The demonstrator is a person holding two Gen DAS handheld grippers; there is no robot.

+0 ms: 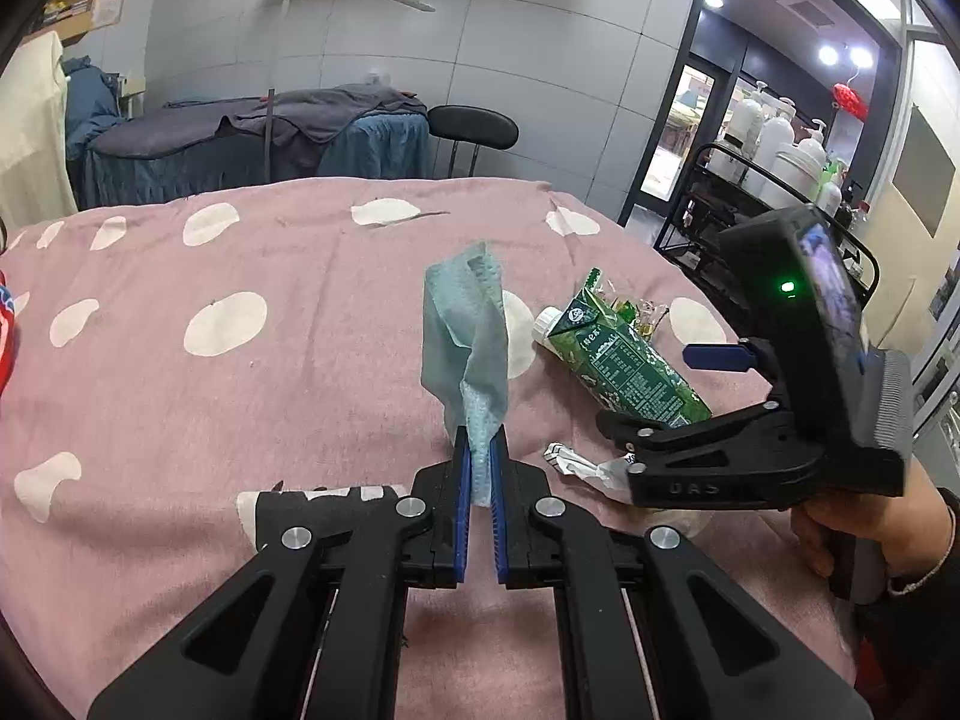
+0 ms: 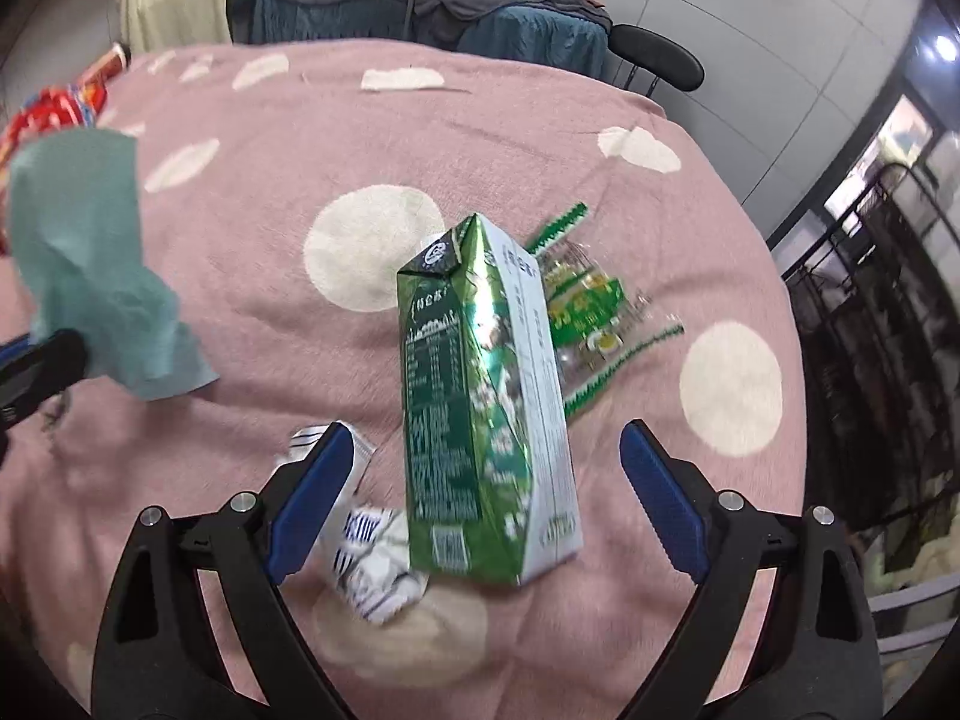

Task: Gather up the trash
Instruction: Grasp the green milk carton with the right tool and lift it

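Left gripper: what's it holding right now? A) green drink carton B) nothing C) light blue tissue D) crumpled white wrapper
C: the left gripper has its blue pads pinched shut on the light blue tissue, which stands up from between them, while the green drink carton and the crumpled white wrapper lie on the pink spotted blanket.

red wrapper (image 2: 54,108) cut off; carton (image 2: 486,402) blurred
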